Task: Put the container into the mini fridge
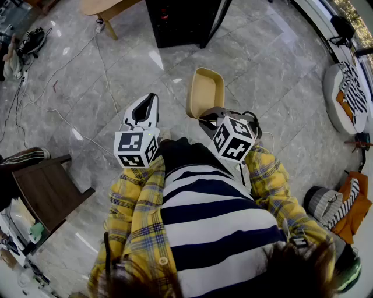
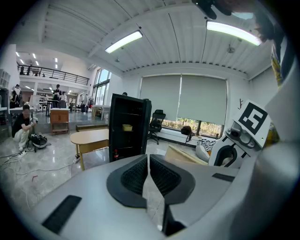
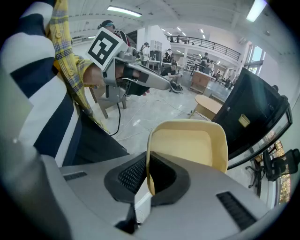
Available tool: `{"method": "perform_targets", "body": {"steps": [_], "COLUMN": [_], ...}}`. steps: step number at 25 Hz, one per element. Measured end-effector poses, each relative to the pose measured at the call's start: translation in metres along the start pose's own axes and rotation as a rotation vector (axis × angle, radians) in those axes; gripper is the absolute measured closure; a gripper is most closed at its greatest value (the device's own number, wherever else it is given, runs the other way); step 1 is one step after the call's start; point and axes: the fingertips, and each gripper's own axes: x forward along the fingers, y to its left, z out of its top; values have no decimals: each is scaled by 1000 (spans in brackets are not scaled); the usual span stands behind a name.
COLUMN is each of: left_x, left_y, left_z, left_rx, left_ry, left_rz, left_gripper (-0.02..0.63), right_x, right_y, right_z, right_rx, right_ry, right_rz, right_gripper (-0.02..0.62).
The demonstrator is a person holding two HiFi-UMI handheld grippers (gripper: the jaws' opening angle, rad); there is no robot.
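Observation:
A pale yellow rectangular container (image 1: 206,92) hangs above the grey floor, and my right gripper (image 3: 146,176) is shut on its near rim. The same container (image 3: 190,145) fills the middle of the right gripper view, its open side up. The black mini fridge (image 1: 185,21) stands at the top of the head view with its door open. It also shows ahead as the mini fridge (image 2: 127,127), with a small yellow item on a shelf. My left gripper (image 2: 148,174) is shut with nothing between its fingers, held left of the container as left gripper (image 1: 144,112).
A wooden table (image 1: 108,8) stands left of the fridge, with cables (image 1: 70,87) trailing over the floor. A dark wooden chair (image 1: 48,192) is at the left. Bean bags and bags (image 1: 345,93) lie at the right. A person (image 2: 22,125) crouches far off on the left.

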Motion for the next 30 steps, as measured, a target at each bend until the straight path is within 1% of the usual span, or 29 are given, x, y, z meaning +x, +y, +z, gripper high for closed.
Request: {"method": "perform_targets", "body": {"steps": [4,9,15,18,26,30], "left_x": [-5,-4,0,5,18,23], "left_y": [-1,-1,-5,-9,-17,-9], "left_z": [0,1,-5,-5,-9,-11], "left_rx": [-6,-1,-16,-10,-25,-35], "left_ry": [-2,-9,3,7,21,38], "left_rz": [-2,-2,-6,-10,2,19], "left_gripper": [578,578,578,578,578,578], "right_x": [-1,0,0,0,-2,3], "right_y": [3,2,6,1,-11,-19], "right_z": [2,4,-2,-6,-15,-17], "right_rx": [-8,9,14,15,-19,-14], "right_ry": [1,-7,3,5,13,19], "right_rz": [1,-3,17,16,40,54], "right_gripper": [566,566,566,566,566,566]}}
